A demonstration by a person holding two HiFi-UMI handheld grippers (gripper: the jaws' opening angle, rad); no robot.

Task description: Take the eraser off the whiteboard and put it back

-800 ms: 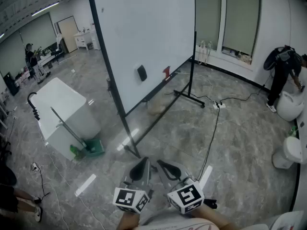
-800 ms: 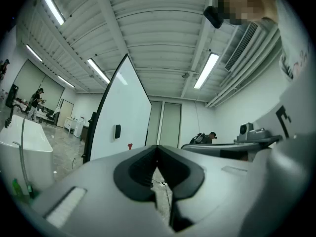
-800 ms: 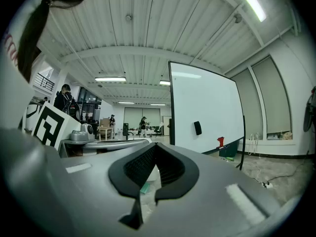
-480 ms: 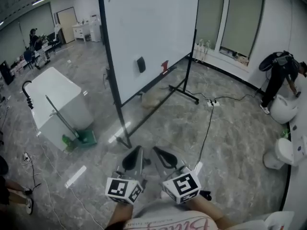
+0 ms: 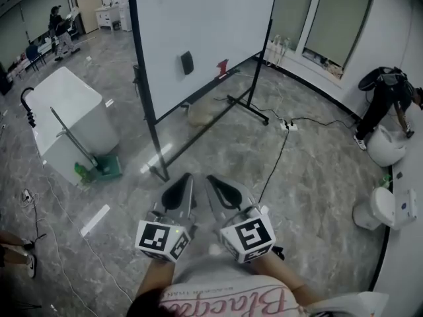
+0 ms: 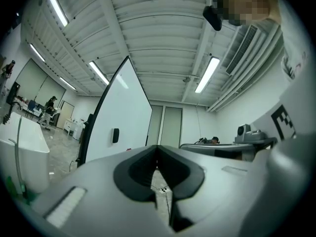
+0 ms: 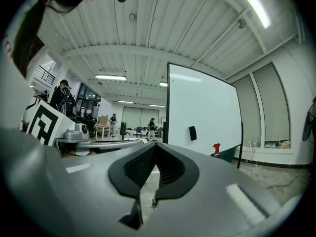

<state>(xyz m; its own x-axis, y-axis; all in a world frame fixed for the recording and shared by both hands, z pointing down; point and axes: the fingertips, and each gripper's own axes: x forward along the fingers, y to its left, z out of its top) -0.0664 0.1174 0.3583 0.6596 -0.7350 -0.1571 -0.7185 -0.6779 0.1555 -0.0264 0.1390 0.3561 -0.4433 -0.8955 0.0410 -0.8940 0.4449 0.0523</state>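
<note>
The black eraser (image 5: 187, 63) sticks to the face of the tall whiteboard (image 5: 211, 18), some way ahead across the floor. It also shows as a small dark block in the left gripper view (image 6: 115, 135) and in the right gripper view (image 7: 192, 133). A small red object (image 5: 222, 67) sits near the board's lower edge. My left gripper (image 5: 180, 189) and right gripper (image 5: 218, 187) are held side by side low in the head view, far short of the board. Each has its jaws together with nothing between them (image 6: 157, 147) (image 7: 155, 145).
The board's wheeled frame (image 5: 198, 134) spreads over the grey floor. A white tub-like unit (image 5: 66, 121) and a green mop base (image 5: 106, 169) stand at the left. A cable and power strip (image 5: 285, 125) lie at the right, near a bent-over person (image 5: 383, 94) and white fixtures (image 5: 377, 207).
The whiteboard has slid up and left in the head view and looks a little nearer. Both grippers sit higher in the frame, still side by side and shut.
</note>
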